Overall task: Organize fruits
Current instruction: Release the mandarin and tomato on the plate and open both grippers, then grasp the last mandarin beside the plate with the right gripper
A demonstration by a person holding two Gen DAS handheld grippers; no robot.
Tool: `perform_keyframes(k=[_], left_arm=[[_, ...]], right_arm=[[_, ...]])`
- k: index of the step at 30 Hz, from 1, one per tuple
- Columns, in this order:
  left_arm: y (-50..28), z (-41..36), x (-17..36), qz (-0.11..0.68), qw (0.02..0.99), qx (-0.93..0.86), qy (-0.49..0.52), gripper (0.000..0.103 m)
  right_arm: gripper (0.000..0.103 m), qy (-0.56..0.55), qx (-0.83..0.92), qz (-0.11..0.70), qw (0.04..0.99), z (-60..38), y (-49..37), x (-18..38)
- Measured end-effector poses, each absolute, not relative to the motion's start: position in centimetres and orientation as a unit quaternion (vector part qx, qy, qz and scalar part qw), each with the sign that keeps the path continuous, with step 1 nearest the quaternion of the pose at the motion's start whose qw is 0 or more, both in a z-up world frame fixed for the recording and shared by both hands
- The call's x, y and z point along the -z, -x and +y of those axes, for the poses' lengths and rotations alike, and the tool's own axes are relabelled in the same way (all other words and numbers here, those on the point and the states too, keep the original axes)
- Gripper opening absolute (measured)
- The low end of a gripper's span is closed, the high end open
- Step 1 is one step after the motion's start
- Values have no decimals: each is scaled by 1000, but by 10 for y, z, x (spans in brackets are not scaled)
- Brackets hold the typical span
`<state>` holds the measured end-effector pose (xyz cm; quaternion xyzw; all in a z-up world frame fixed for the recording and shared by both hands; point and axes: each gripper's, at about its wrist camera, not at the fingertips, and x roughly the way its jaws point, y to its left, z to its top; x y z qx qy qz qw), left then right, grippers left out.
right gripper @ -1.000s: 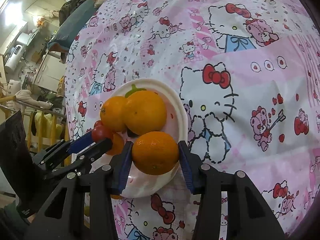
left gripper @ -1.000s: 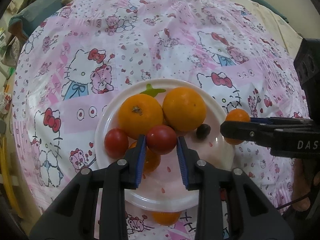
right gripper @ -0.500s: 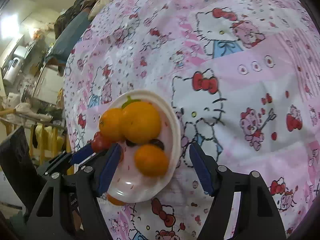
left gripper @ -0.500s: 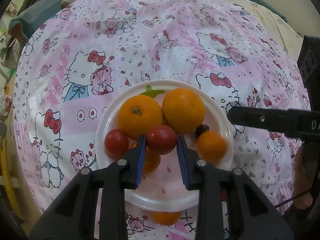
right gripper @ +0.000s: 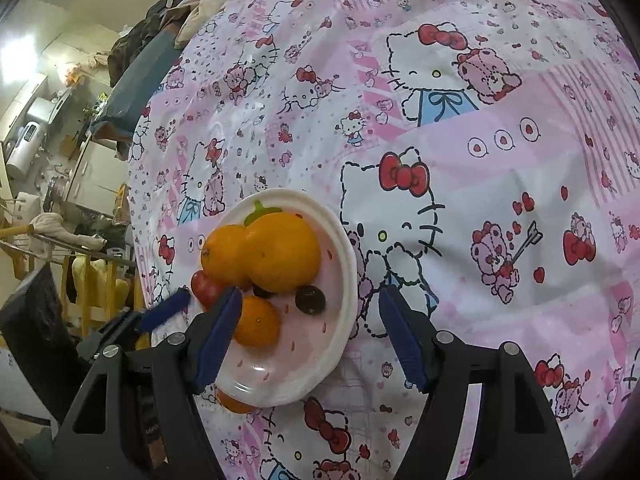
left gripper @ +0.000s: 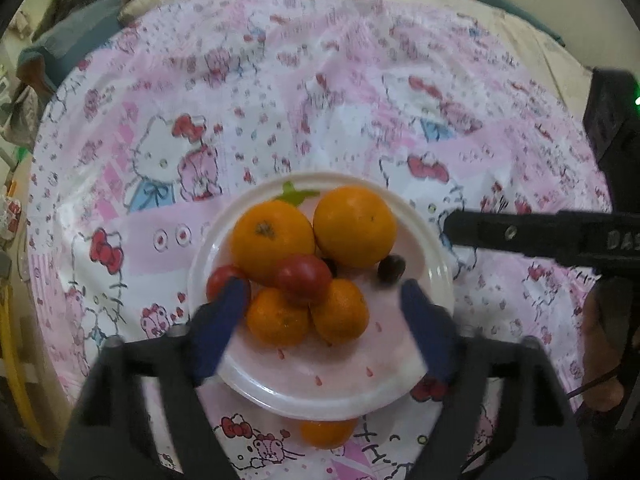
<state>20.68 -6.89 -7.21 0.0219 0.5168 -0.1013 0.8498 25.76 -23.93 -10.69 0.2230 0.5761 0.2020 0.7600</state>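
Peeking from under the near rim of the white plate (left gripper: 400, 394), a small orange (left gripper: 328, 434) on the tabletop (left gripper: 280, 92) is half hidden. The left hand-held gripper (left gripper: 322, 294), blurred, has just been opening; its jaws stand wide, free of the red tomato (left gripper: 304, 280) resting atop two mandarins between them. The right hand-held gripper (right gripper: 310, 300) is spread wide and empty over the plate's edge. Only the left view shows both lower mandarins; the right view shows a dark grape (right gripper: 310, 299) clearly.

light: soft indoor | left view blurred | edges fisheye-warped
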Motion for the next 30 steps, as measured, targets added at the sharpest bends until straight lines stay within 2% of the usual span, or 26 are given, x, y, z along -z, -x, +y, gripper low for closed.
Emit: perform_keyframes(k=[23,30], left_arm=[[-168,-27,25,464,884,57,3,83],[-151,-14,20,477,878,41,20,83]], right_arm=[[74,-210,-181,544,792,-255,-219,75],[74,-196,-184,539,798,-249,-191,69]])
